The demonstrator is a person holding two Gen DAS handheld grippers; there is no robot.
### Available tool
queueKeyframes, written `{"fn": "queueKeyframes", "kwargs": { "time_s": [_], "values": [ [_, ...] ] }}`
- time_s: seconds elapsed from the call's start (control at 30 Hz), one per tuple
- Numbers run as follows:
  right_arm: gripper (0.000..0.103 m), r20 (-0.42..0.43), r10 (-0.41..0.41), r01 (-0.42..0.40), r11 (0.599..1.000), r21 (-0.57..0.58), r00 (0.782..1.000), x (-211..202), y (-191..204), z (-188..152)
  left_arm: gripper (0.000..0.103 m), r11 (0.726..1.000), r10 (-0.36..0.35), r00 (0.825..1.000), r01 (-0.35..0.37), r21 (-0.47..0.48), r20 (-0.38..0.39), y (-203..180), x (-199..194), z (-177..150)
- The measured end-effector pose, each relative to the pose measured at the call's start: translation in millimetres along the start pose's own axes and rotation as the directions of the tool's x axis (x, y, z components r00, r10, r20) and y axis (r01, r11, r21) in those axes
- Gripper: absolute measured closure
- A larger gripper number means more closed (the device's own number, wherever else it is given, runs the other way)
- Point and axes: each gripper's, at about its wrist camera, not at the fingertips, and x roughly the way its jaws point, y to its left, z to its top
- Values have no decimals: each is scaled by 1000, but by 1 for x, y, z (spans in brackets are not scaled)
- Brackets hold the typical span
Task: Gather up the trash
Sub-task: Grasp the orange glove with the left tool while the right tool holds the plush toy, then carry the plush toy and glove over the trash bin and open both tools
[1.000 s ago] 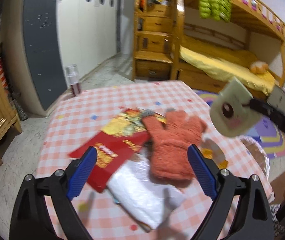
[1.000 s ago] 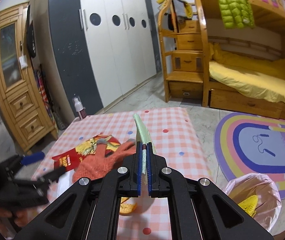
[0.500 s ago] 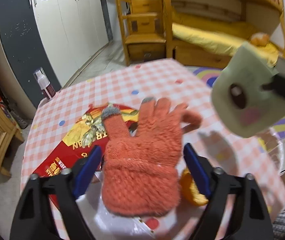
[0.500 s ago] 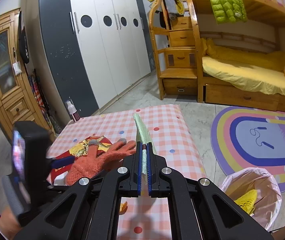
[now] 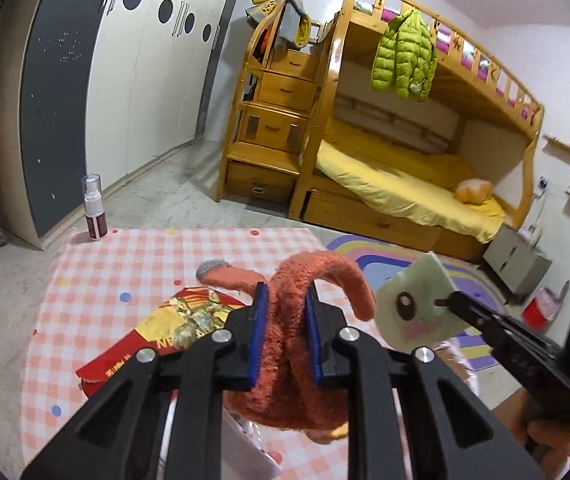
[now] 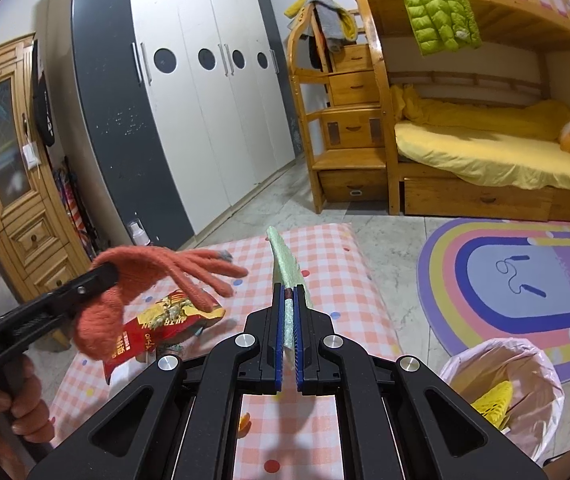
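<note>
We are closing the left tongs on the orange glove, which is hanging above the table, while the right tongs are clamping a pale green card. On the floor past the table's right edge the pink-lined bin is holding only a yellow scrap. We are judging the task about half done, since the red wrapper, a white bag and an orange peel are lying near the table's front edge.

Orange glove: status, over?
Left gripper jaws closing on orange glove, lifted off table. Right gripper shut on green pad. Bin path unobstructed.
</note>
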Motion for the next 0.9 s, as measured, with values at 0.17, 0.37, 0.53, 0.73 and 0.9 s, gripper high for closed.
{"fn": "queueKeyframes", "kwargs": {
  "time_s": [0.17,0.37,0.53,0.73,0.9],
  "values": [
    [99,28,-9,9,1000,-6,1000,-8,1,1,87,999,-35,999,35,13,-8,-7,-7,-4],
    [99,103,-50,47,998,30,993,-39,-16,2,87,996,-83,997,83,17,7,-23,-8,-6],
    [99,111,-101,91,992,87,989,-56,-46,0,87,990,-128,991,129,54,-22,-53,7,-13],
    [99,71,-179,168,977,134,981,-76,-89,-15,87,973,-204,974,213,91,-99,-101,34,-29],
    [99,30,-246,238,956,171,969,-88,-121,-33,87,946,-275,947,297,128,-164,-148,57,-47]
  ]
}}
